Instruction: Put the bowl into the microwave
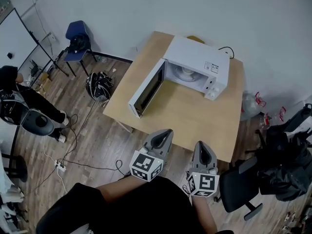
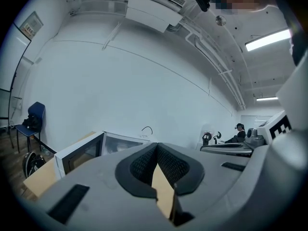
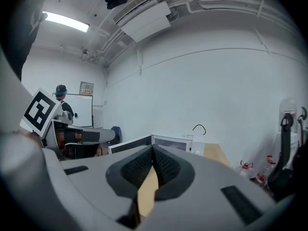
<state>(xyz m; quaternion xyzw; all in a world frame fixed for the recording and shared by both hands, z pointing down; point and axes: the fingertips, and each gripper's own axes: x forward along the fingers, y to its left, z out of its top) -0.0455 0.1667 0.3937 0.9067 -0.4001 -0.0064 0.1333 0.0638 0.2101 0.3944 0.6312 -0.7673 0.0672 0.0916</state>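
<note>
Wooden table (image 1: pixel 195 113) carried a white microwave (image 1: pixel 197 65), its door (image 1: pixel 146 89) swung open.
My left gripper (image 1: pixel 165 134) and right gripper (image 1: pixel 204 148) hung by its near edge, each with jaws closed together.

The black-clad person's grey left hand-held gripper (image 1: pixel 166 132) and right hand-held gripper (image 1: pixel 202 144) carry black-and-white marker cubes (image 1: pixel 146 165).

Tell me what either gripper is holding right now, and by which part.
Nothing is held: the left gripper and right gripper are both shut and empty.
</note>
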